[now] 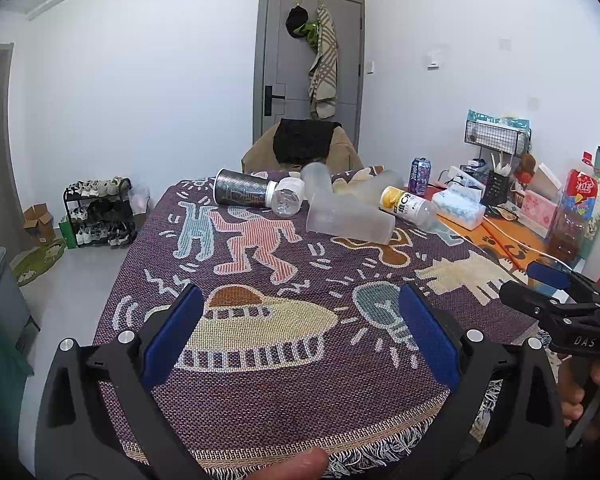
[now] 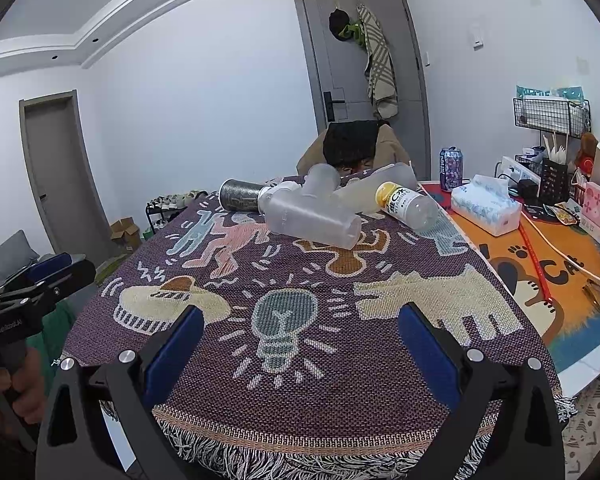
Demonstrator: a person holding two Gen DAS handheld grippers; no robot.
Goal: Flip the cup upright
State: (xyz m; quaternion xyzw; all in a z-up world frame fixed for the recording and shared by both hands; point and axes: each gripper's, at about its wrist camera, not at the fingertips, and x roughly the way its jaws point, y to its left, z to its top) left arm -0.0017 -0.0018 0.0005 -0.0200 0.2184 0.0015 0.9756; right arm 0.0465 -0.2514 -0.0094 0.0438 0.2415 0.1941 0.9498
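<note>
Several cups and bottles lie on their sides at the far end of the patterned cloth. A frosted plastic cup (image 1: 350,220) (image 2: 314,220) lies nearest me, with another frosted cup (image 1: 318,178) (image 2: 320,180) behind it. A dark patterned cup (image 1: 242,193) (image 2: 242,195) lies at the far left. My left gripper (image 1: 300,326) stands open over the near end of the cloth, holding nothing. My right gripper (image 2: 300,336) is open too, over the light-bulb figure, and also shows at the right edge (image 1: 548,296) of the left wrist view.
A clear bottle with a yellow cap (image 1: 410,205) (image 2: 406,204) lies right of the cups. On the orange mat to the right sit a tissue pack (image 2: 486,204), a drink can (image 2: 451,168), wire baskets (image 2: 552,114) and boxes. A chair (image 1: 304,148) stands behind the table.
</note>
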